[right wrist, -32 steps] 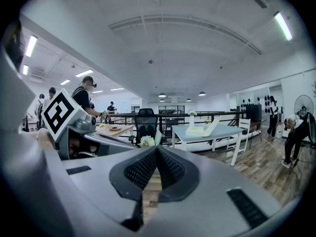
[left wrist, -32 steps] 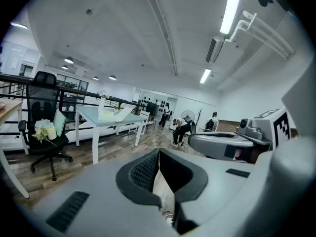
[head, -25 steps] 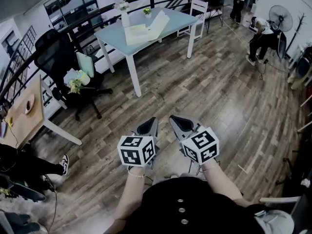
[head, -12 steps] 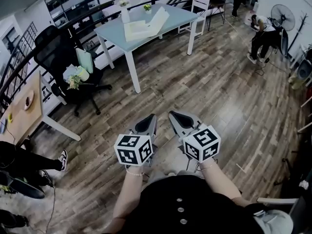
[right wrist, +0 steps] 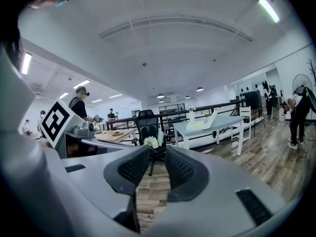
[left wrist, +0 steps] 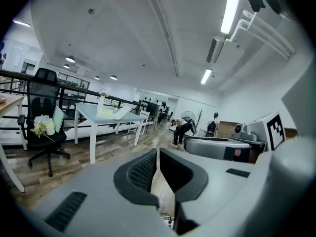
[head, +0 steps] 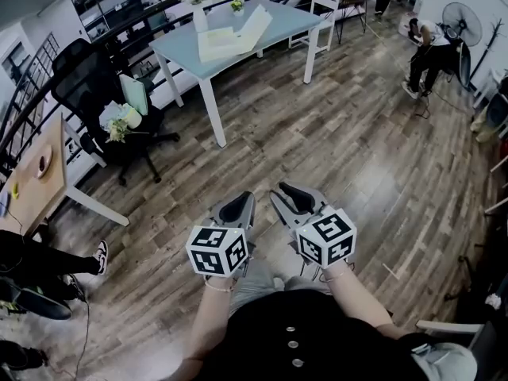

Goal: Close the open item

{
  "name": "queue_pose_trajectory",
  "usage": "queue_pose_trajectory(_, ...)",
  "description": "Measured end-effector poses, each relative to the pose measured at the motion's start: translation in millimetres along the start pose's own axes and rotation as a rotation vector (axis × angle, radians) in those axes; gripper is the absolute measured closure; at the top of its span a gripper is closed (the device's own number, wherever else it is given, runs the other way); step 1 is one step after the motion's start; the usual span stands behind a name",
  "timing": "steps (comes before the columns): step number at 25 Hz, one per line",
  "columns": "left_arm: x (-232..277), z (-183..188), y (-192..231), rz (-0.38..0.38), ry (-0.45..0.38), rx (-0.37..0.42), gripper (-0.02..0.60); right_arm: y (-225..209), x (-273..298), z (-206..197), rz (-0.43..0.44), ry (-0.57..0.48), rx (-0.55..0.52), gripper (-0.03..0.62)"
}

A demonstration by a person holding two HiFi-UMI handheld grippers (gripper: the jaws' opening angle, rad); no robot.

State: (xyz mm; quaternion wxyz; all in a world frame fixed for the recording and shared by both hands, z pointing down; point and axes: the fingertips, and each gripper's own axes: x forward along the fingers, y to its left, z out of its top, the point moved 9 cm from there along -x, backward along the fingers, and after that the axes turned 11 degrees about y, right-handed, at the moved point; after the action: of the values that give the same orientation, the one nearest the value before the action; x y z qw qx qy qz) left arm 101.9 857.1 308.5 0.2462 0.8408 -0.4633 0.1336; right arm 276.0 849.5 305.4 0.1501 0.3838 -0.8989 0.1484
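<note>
Well, nothing is touched yet: the cream-white open folder or book (head: 226,44), one leaf propped up at a slant, lies on the pale blue rectangular worktop (head: 290,21) at the far end of the room, well apart from both grippers. The left gripper (head: 237,208) hangs low in front of the person, its jaws pressed together with nothing between them. The right gripper (head: 292,199), just beside it, has its jaws opening. A clear gap shows, with only the brown wood-plank floor (head: 357,149) beyond it, so nothing is held. Both point roughly towards the worktop. As I judge it, the task is at its very start: the whole approach across the floor is left, then reaching the raised leaf and folding it down flat.
</note>
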Motion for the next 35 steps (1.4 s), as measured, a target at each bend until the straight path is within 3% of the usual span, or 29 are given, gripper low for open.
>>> queue_pose_trajectory(7, 19, 13, 26, -0.009, -0.022, 0.001, 0.553, -18, 26, 1, -0.019, 0.015, 0.024, 0.497)
queue_pose_trajectory(10, 32, 24, 46, -0.022, -0.023, 0.015, 0.492, -28, 48, 8, -0.027, 0.015, 0.028, 0.497)
queue_pose_trajectory(15, 62, 52, 88, -0.044, -0.019, 0.046, 0.443, -50, 99, 33, -0.035, 0.007, 0.020, 0.497)
queue_pose_trajectory(26, 110, 140, 204, -0.049, -0.087, 0.090, 0.446, -83, 214, 100, -0.087, 0.004, 0.005, 0.487)
queue_pose_trajectory(30, 125, 157, 238, -0.060, -0.099, 0.089, 0.512, -91, 251, 116, -0.091, 0.016, 0.007, 0.487)
queue_pose_trajectory(35, 135, 166, 266, -0.082, -0.120, 0.048, 0.527, -95, 276, 125, -0.102, 0.025, 0.001, 0.487)
